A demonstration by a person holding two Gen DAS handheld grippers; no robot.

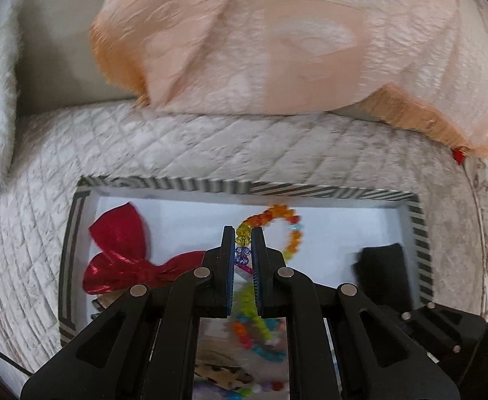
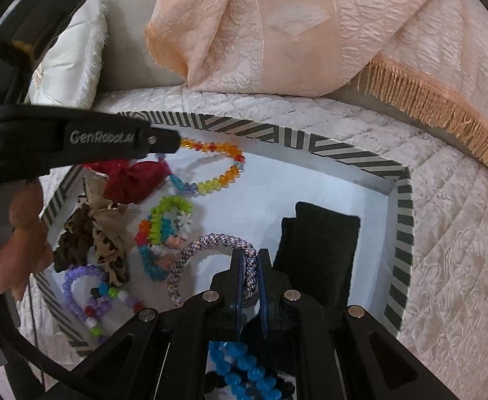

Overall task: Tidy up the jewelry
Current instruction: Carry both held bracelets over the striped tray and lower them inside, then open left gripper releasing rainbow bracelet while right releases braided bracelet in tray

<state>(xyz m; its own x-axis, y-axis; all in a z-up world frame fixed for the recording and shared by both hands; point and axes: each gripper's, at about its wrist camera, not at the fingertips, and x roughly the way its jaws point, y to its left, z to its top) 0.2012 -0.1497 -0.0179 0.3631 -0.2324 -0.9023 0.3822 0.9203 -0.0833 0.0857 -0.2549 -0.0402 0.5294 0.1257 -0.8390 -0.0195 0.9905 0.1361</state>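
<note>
Right gripper (image 2: 250, 268): jaws closed on the woven purple-and-white bracelet (image 2: 207, 245), over the near part of the striped tray (image 2: 405, 233). Blue bead strand (image 2: 244, 366) beneath the gripper.

Left gripper (image 1: 243, 241): jaws closed on the rainbow bead bracelet (image 1: 277, 218), held above the tray's white floor toward the far wall.

Tray contents: black pad (image 2: 317, 250) at right; neon bead bracelets (image 2: 164, 230) centre; lilac bead bracelet (image 2: 80, 286) and leopard-print scrunchie (image 2: 107, 246) at left; red bow (image 1: 117, 250) far left.

Tray rests on quilted bed cover (image 2: 443, 266). Peach fringed cloth (image 2: 293, 26) beyond.
</note>
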